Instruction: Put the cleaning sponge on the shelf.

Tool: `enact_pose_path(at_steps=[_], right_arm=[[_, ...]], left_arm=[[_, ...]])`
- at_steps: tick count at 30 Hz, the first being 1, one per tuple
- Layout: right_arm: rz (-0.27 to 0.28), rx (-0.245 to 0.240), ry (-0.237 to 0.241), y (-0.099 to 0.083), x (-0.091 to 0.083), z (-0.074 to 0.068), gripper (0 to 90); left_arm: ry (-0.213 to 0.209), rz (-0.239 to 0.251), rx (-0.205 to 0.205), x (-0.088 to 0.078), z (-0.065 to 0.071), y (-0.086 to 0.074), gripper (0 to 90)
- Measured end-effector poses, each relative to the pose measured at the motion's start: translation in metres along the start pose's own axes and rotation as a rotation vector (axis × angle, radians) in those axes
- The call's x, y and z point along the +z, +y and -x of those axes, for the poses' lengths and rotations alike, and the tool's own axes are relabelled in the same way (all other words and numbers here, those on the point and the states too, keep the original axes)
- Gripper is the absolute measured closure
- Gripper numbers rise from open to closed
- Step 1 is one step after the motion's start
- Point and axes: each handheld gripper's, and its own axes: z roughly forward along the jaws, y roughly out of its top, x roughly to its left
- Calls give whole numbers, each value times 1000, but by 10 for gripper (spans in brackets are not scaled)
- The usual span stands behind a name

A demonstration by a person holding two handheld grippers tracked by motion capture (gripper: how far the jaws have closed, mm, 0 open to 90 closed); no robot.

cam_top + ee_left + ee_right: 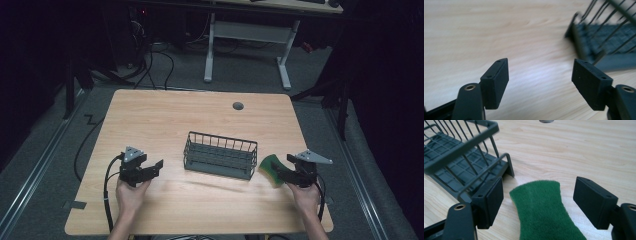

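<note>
Green sponge (544, 210): lay flat on table (200, 115), just right of wire basket (220, 155), between spread, untouching jaws of right gripper (537, 202).

The wooden table (200, 115) carries one dark wire basket (220, 154), one green scouring sponge (270, 169) and one grey cable grommet (238, 106). Two hand-held grippers are present: the left gripper (150, 167) and the right gripper (285, 172).

Dark lab; wooden table (200, 120), floor cables (150, 65), desk frame (250, 35).
</note>
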Motion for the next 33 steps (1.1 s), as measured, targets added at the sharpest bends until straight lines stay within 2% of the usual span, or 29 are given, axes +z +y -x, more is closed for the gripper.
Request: enact_pose_path(at_steps=[3,4,5,6,7,11,13,22,27,29,33], right_arm=[[-16,-3,-7,-5,5,3,222],[-30,-6,-4,-7,7,4,215],[-44,-7,-5,-8,10,5,206],[-57,-6,-12,-9,12,5,206],[-73,-2,-19,-10,14,6,205],[-89,9,-15,-14,20,8,187],[-95,3,-10,-16,23,8,179],[-138,-14,-19,-20,34,6,166],[-157,-29,-25,-22,38,4,172],[-154,-45,-30,-22,38,3,193],[-159,-62,-33,-23,37,3,219]], left_arm=[[34,-20,-5,1,-9,-12,295],[34,-20,-5,1,-9,-12,292],[58,-26,-11,2,-14,-17,288],[58,-26,-11,2,-14,-17,287],[84,-21,-16,2,-18,-21,281],[104,-25,-32,4,-24,-25,268],[126,-50,-23,8,-27,-28,261],[134,-71,-14,12,-26,-30,253],[167,-92,30,14,-20,-30,250],[174,-104,51,16,-18,-29,204],[166,-101,42,16,-19,-29,205]])
